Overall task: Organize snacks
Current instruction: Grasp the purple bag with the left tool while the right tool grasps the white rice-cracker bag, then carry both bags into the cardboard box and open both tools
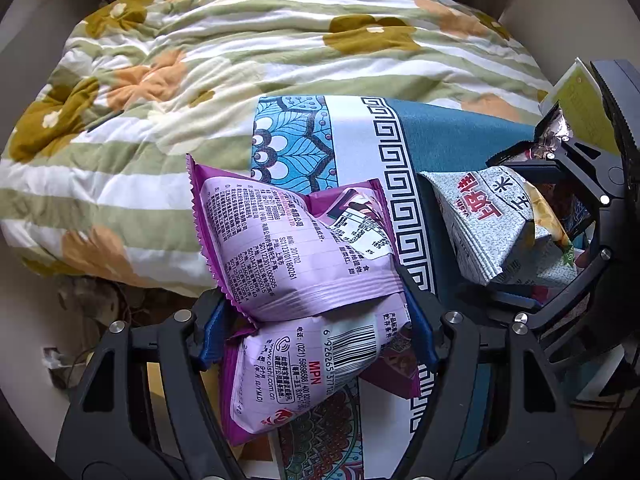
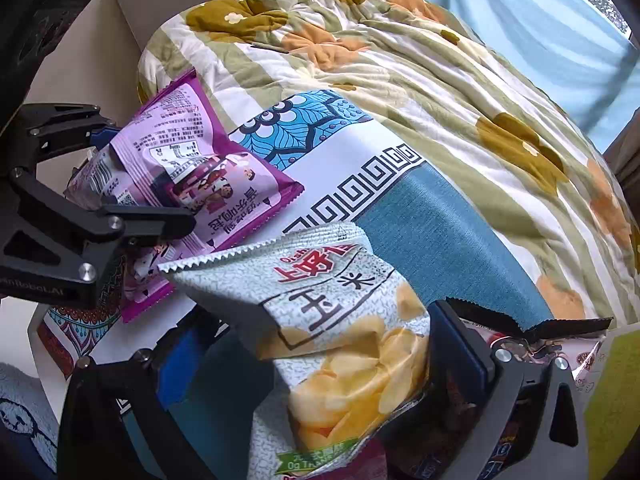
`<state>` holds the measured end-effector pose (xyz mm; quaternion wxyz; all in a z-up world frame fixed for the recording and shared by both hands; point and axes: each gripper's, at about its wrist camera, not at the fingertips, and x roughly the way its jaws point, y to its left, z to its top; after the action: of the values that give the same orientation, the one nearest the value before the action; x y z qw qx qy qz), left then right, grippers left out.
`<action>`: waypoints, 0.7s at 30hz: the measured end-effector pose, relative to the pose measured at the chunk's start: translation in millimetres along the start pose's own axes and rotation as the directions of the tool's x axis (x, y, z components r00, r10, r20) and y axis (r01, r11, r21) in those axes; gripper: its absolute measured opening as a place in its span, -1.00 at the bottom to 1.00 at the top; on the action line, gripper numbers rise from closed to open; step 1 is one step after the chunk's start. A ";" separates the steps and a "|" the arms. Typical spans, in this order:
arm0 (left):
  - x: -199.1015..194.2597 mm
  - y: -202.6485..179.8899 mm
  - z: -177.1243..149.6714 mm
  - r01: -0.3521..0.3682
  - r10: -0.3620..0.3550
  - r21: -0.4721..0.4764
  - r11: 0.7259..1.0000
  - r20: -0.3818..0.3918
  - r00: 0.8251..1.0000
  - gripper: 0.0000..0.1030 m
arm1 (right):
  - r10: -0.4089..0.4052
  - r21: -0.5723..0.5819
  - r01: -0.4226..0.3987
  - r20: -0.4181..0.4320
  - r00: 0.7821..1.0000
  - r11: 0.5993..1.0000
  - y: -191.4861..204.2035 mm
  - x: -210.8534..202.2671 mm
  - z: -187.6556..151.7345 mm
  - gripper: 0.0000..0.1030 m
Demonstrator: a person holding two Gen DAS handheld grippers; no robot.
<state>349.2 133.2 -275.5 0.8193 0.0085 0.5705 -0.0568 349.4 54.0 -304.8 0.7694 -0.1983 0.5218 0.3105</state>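
A purple snack bag (image 1: 296, 248) is pinched at its middle between the blue pads of my left gripper (image 1: 316, 330), which is shut on it; the bag bulges above and below the pads. From the right wrist view the same purple bag (image 2: 188, 152) sits in the left gripper (image 2: 132, 176) at the left. A grey-white chips bag (image 2: 344, 320) stands tilted between the fingers of my right gripper (image 2: 320, 356). The right-hand pad is against it, while teal cloth shows between it and the left-hand pad. The left wrist view shows this chips bag (image 1: 500, 220) inside the right gripper (image 1: 532, 228).
Both bags are over a patterned teal and white cloth (image 1: 440, 136) on a flowered striped quilt (image 1: 200, 80). More snack packets with dark saw-tooth edges (image 2: 532, 344) lie under the right gripper. A yellow-green box (image 2: 612, 400) stands at the far right.
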 end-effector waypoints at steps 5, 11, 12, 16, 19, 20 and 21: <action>-5.6 -3.3 -1.4 -0.018 0.018 0.009 1.000 0.011 1.000 0.34 | 0.023 0.011 -0.023 -0.012 1.000 1.000 -1.2 4.5 0.1 0.81; -13.8 -9.3 -5.1 -0.038 0.037 0.022 0.999 0.029 0.999 0.34 | 0.034 0.017 -0.034 -0.005 0.999 0.999 1.4 1.3 -3.3 0.55; -16.4 -9.2 -5.5 -0.041 0.040 0.023 0.999 0.034 0.999 0.34 | 0.036 0.015 -0.036 -0.001 0.999 0.999 1.8 -0.8 -4.4 0.50; -29.1 -9.5 -8.5 -0.051 0.050 0.022 0.998 0.056 0.997 0.34 | 0.051 0.022 -0.052 0.009 0.999 0.998 3.5 -7.9 -6.2 0.31; -42.9 -8.4 -12.7 -0.060 0.059 0.014 0.998 0.077 0.995 0.34 | 0.068 0.051 -0.069 0.033 0.997 0.996 3.4 -16.9 -7.4 0.29; -49.0 -7.6 -14.2 -0.061 0.060 0.012 0.998 0.087 0.994 0.34 | 0.074 0.065 -0.076 0.044 0.996 0.995 3.5 -21.4 -7.6 0.28; -55.7 -7.4 -15.9 -0.063 0.062 0.009 0.998 0.098 0.993 0.34 | 0.077 0.078 -0.081 0.056 0.995 0.994 4.0 -26.4 -7.8 0.28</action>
<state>314.6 131.7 -228.5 0.8475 0.0283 0.5288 -0.0349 334.4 44.9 -283.3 0.7774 -0.1383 0.5207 0.3246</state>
